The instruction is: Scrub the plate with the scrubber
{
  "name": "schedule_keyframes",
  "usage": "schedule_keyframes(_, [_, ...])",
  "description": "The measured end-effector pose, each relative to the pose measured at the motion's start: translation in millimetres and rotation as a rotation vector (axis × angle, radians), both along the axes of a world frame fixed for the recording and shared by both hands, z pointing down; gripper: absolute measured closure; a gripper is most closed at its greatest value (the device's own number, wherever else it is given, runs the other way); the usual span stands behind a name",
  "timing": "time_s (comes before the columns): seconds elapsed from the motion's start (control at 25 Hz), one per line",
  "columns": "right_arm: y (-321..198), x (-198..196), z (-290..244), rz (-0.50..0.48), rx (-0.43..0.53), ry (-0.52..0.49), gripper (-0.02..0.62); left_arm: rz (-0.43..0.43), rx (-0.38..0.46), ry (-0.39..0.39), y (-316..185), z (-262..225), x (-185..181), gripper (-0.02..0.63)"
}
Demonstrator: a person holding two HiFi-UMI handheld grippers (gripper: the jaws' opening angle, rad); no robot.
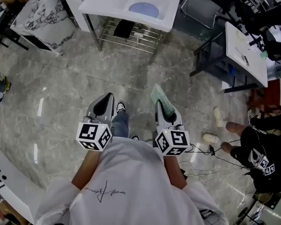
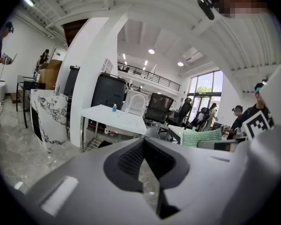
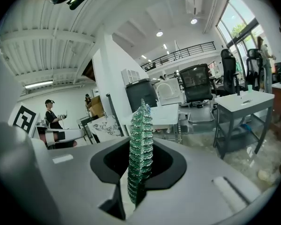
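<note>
Scrubber [image 3: 140,146], a green knobbly pad, stands on edge between the jaws of the right gripper [image 3: 138,175], which are clamped on its lower half; its top pokes well above them. In the head view the same scrubber [image 1: 158,94] sticks out ahead of the right gripper [image 1: 161,105]. The left gripper [image 1: 104,101] is held level beside it, the two apart, both over grey marble floor [image 1: 61,88]. In its own view the left gripper [image 2: 144,146] has its jaws together with nothing between them.

A white washstand [image 1: 171,14] stands well ahead of the person, at the top of the head view. A pale blue round shape [image 1: 144,9] lies in its basin, nearer the stand's front edge than its back; it is probably the plate, though it is too small to be sure. A wire shelf [image 1: 131,35] sits under the stand. A white desk [image 1: 243,50] is off to the right.
</note>
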State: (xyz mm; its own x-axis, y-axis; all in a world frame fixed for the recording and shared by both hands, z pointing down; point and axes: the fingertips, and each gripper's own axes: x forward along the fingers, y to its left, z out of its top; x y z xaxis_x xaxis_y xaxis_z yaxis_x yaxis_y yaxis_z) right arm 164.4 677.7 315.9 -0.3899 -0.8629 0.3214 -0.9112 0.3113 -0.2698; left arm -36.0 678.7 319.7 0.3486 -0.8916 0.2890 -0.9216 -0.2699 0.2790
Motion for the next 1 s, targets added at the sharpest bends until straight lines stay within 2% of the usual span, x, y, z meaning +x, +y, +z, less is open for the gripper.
schedule_keyframes(0.16, [-40, -26, -3, -0.010, -0.008, 0.008, 0.531, 0.013, -0.006, 0.013, -46, -4, -21, 0.557])
schedule_keyframes(0.32, [-81, -52, -13, -0.006, 0.013, 0.021, 0.532, 0.078, 0.012, 0.028, -90, -12, -32, 0.557])
schedule_keyframes(0.52, [-130, -75, -10, 0.026, 0.007, 0.084, 0.534, 0.121, 0.031, 0.026, -137, -16, -50, 0.557])
schedule_keyframes(0.76, [-171, -90, -19, 0.080, 0.050, 0.130, 0.543, 0.121, 0.026, 0.030, -172, -14, -76, 0.557])
schedule_keyframes(1.0, [-202, -97, -17, 0.093, 0.028, 0.134, 0.543, 0.096, -0.001, 0.042, -193, -4, -96, 0.557])
